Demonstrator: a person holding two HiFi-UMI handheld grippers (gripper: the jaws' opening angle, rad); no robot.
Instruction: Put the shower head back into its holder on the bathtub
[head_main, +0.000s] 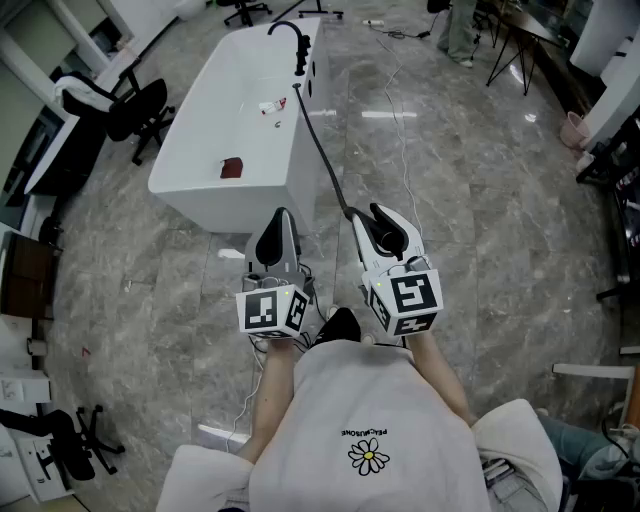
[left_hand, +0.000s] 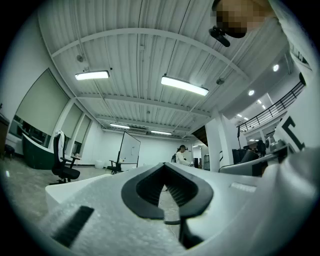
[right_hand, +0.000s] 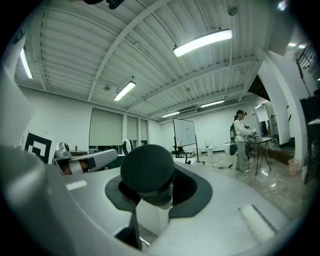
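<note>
The holder at the tub's (head_main: 215, 205) far end is too small to make out beside the curved black faucet (head_main: 290, 35). The right gripper (right_hand: 150, 186) is clamped on the shower head (right_hand: 147, 169), a round matte-black dome that hides its own handle. Its thin black hose (head_main: 322, 150) runs back to the glossy white tub's far corner. The left gripper's (left_hand: 167, 189) ribbed jaws are together and empty.

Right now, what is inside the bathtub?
A dark red square object and a small white-and-red item lie on the bathtub floor; its near rim hides the closest inner wall.
</note>
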